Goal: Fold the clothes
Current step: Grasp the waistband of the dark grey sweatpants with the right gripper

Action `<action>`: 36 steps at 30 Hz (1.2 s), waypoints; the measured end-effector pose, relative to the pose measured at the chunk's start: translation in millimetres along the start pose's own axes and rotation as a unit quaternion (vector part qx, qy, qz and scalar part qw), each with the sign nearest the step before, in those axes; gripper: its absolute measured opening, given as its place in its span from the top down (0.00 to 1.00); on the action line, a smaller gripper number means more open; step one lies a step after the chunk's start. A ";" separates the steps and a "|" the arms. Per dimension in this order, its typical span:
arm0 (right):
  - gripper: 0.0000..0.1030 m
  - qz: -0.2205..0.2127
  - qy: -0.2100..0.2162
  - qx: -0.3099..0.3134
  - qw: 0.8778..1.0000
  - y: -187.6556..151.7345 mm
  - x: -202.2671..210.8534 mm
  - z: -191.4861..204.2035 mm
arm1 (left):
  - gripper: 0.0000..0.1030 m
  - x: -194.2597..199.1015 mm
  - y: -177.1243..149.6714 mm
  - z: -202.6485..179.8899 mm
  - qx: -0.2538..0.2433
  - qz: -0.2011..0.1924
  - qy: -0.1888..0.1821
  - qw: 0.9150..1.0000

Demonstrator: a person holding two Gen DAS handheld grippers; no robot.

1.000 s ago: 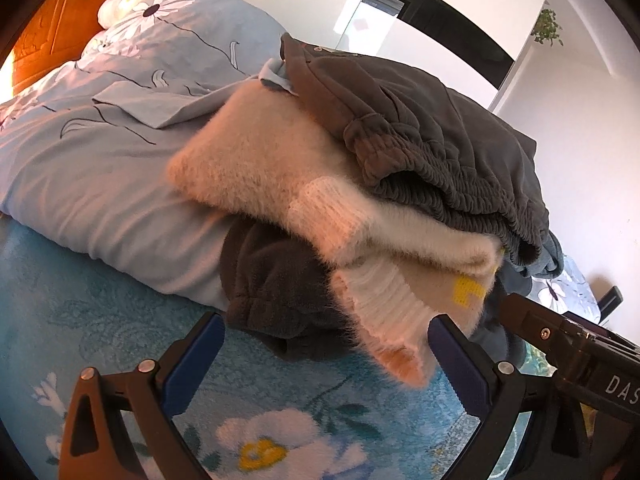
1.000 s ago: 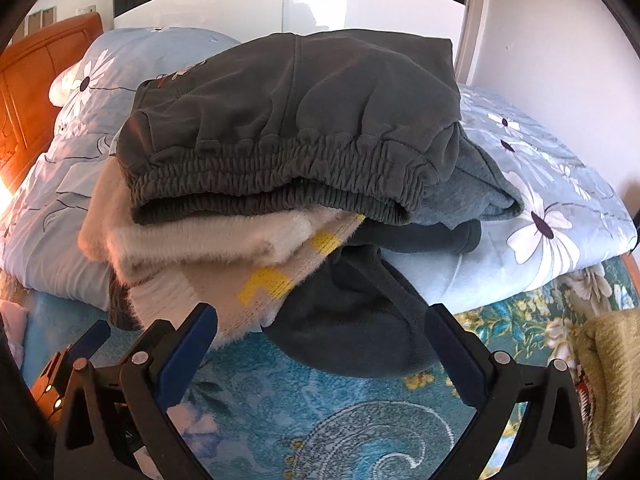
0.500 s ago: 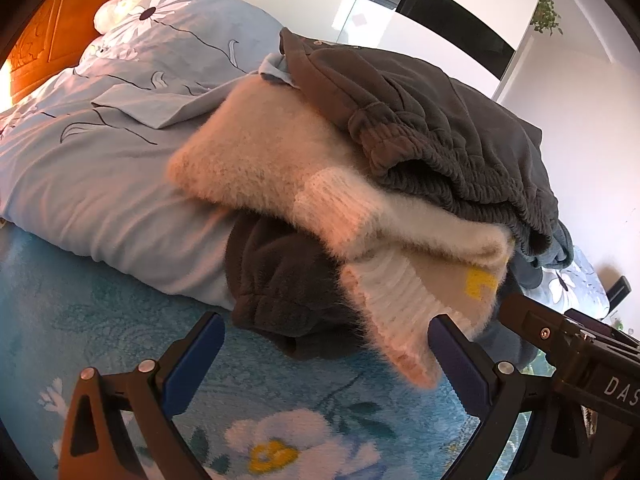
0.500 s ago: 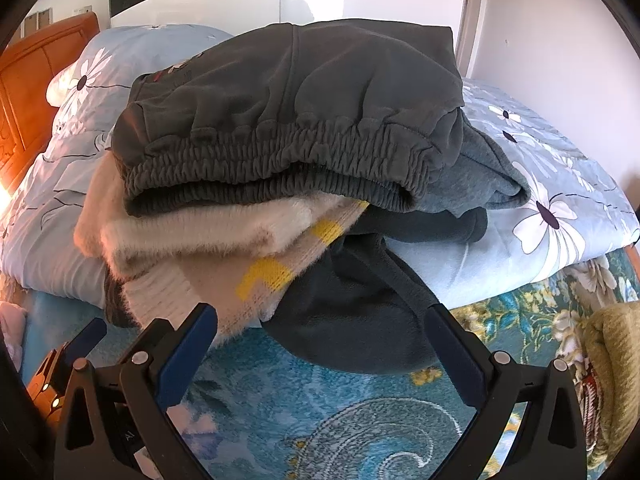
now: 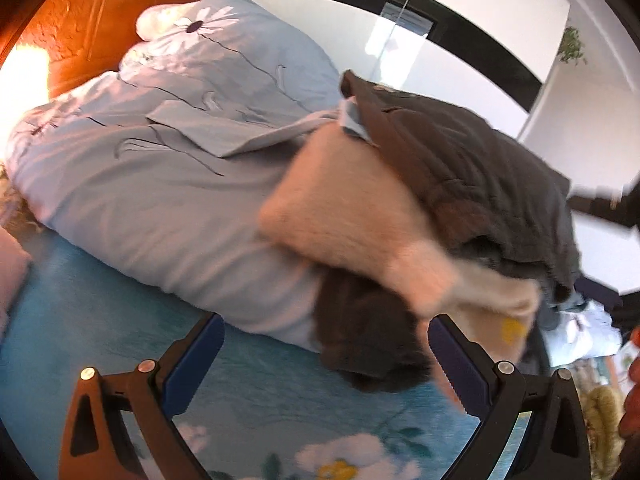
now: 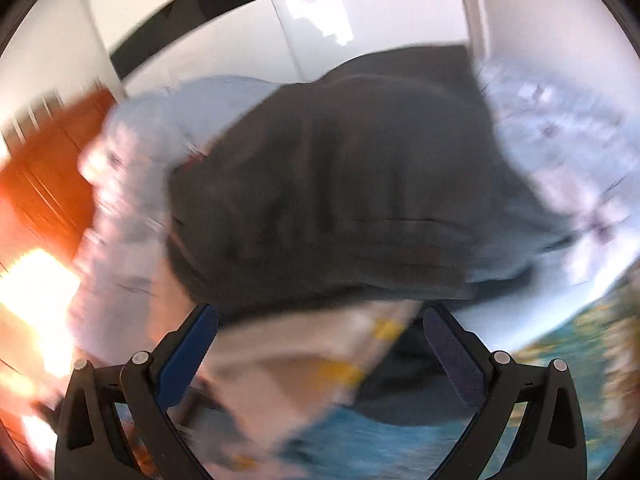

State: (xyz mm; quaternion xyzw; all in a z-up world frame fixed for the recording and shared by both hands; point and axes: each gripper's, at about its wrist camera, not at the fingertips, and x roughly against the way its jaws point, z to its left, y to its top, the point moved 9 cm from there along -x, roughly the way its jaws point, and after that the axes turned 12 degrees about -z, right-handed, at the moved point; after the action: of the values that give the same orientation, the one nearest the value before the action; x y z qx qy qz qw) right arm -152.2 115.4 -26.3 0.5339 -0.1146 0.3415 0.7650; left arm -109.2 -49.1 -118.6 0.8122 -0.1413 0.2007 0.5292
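A pile of clothes lies on the bed: dark grey sweatpants (image 5: 472, 168) on top, a fuzzy cream sweater (image 5: 352, 216) with yellow marks under them, and a dark brown fleece garment (image 5: 360, 332) at the bottom. My left gripper (image 5: 324, 360) is open and empty, just in front of the pile's lower edge. In the blurred right wrist view the sweatpants (image 6: 340, 192) fill the middle and the cream sweater (image 6: 304, 364) lies between the open fingers of my right gripper (image 6: 320, 352). The right gripper also shows at the right edge of the left wrist view (image 5: 600, 204).
A light blue duvet with flower print (image 5: 168, 168) lies bunched behind and left of the pile. The bed sheet (image 5: 100, 320) is teal with flowers. An orange wooden headboard (image 5: 100, 12) stands at the far left. White wardrobe doors (image 5: 460, 40) are behind.
Both grippers have swung: the left turned leftward and closer to the pile, the right moved fast up and toward the pile, blurring its view. The clothes have not visibly moved.
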 end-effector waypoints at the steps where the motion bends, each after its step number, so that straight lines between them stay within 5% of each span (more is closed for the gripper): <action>1: 0.03 -0.001 0.012 -0.020 1.000 2.7 -4.9 1.5 | 0.00 0.3 -1.0 3.0 0.002 0.001 0.003 1.000; 4: 0.24 0.004 -0.003 -0.101 0.995 1.6 -18.5 -18.9 | 0.00 -0.6 -3.7 7.6 0.023 0.010 -0.007 1.000; 10: 0.39 -0.005 0.010 -0.182 0.983 -1.8 -27.6 -34.4 | 0.00 -2.7 -1.4 8.7 0.025 0.010 -0.010 1.000; 13: 0.42 0.009 0.024 -0.196 0.980 -12.4 -23.3 -29.2 | 0.00 -0.4 -0.5 6.1 0.024 0.009 -0.014 1.000; 21: 0.42 -0.034 0.006 -0.236 0.971 18.3 -51.1 -43.1 | 0.00 4.5 -1.0 6.1 0.045 0.021 -0.017 0.999; 24: 0.42 -0.059 0.006 -0.291 0.955 25.4 -51.9 -47.8 | 0.00 11.2 2.1 3.7 0.030 0.015 -0.016 0.999; 29: 0.55 -0.088 0.038 -0.372 0.923 43.8 -54.2 -42.1 | 0.00 27.2 -1.4 0.0 0.009 0.020 -0.015 1.000; 36: 0.64 -0.112 0.068 -0.327 0.936 86.3 -23.8 -10.7 | 0.00 65.4 17.2 6.4 -0.022 -0.015 0.007 1.000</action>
State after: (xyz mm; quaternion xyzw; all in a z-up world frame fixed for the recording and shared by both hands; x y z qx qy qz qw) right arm -227.5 132.4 20.2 0.2396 -0.1073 0.2328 0.9364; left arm -58.2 -62.9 -76.0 0.8008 -0.1297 0.1958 0.5510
